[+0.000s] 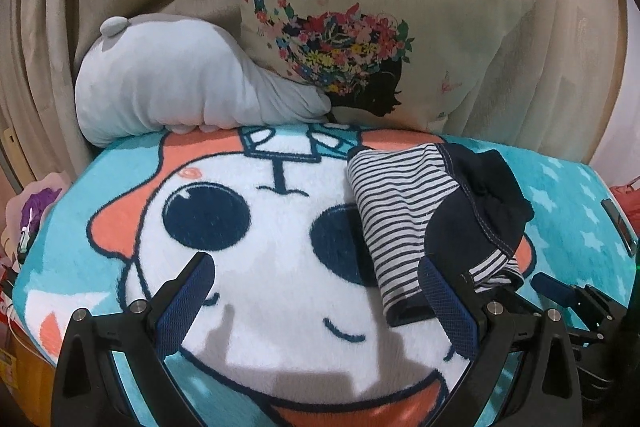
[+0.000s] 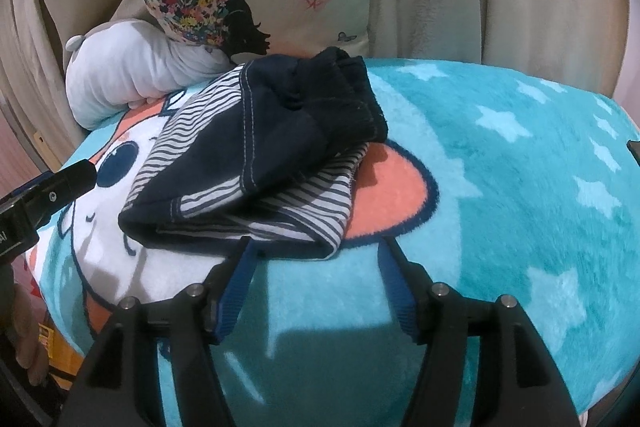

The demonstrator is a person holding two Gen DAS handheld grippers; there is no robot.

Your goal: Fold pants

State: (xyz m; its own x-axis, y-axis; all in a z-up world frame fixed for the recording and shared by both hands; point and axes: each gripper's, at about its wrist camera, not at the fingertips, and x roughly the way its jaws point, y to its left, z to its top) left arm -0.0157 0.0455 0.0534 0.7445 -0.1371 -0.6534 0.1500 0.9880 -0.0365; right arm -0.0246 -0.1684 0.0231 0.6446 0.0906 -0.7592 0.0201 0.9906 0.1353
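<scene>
Right wrist: bundled navy-and-striped pants (image 2: pixel 256 155), left claw (image 1: pixel 316 279) and right claw (image 2: pixel 316 251) spread wide.

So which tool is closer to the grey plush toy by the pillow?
Left. The left tool is open over the blanket's cartoon face, on the grey plush toy's side. The right tool is open at the folded pants' near edge, further from it.
</scene>
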